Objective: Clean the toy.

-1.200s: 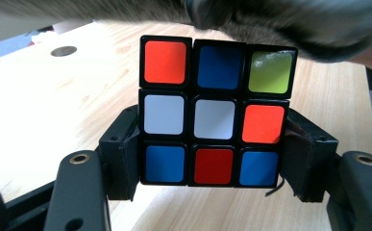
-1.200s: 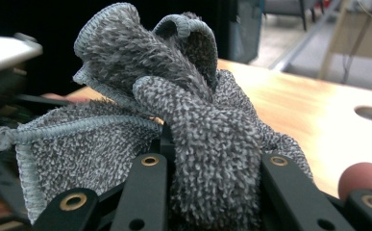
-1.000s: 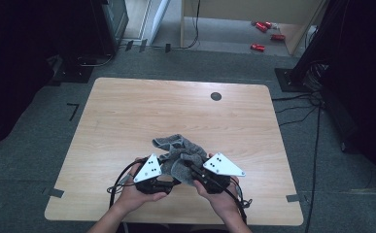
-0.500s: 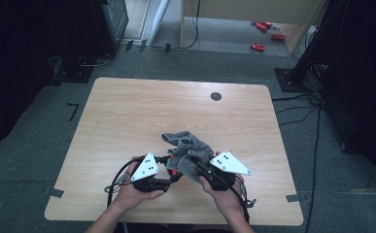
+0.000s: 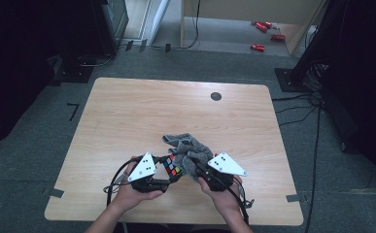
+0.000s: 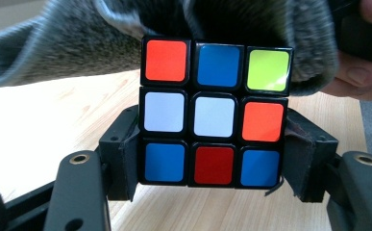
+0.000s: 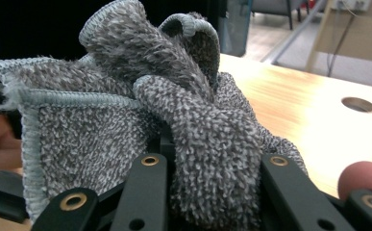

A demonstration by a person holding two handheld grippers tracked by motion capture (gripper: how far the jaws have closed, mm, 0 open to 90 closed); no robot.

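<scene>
In the high view, the person's two hands work near the front edge of the wooden desk (image 5: 142, 111), each carrying a gripper. The left gripper (image 5: 167, 171) holds a colour cube (image 5: 173, 166) just above the desktop, and the right gripper (image 5: 195, 170) holds a grey cloth (image 5: 188, 149) whose bulk spreads away from the person and lies against the cube. A small round hole (image 5: 216, 96) sits in the desk toward its far right corner, and red objects (image 5: 265, 26) lie on the floor beyond. In the left gripper view, the fingers (image 6: 121, 159) are clamped on the cube's (image 6: 214, 112) two sides; its facing side shows orange, blue, yellow-green, white and red squares, and the cloth (image 6: 78, 45) drapes over its top edge. In the right gripper view, the fingers (image 7: 145, 192) are closed on a bunched fold of the cloth (image 7: 198, 130), which rises in loops above them, with the desk (image 7: 313, 125) behind.
</scene>
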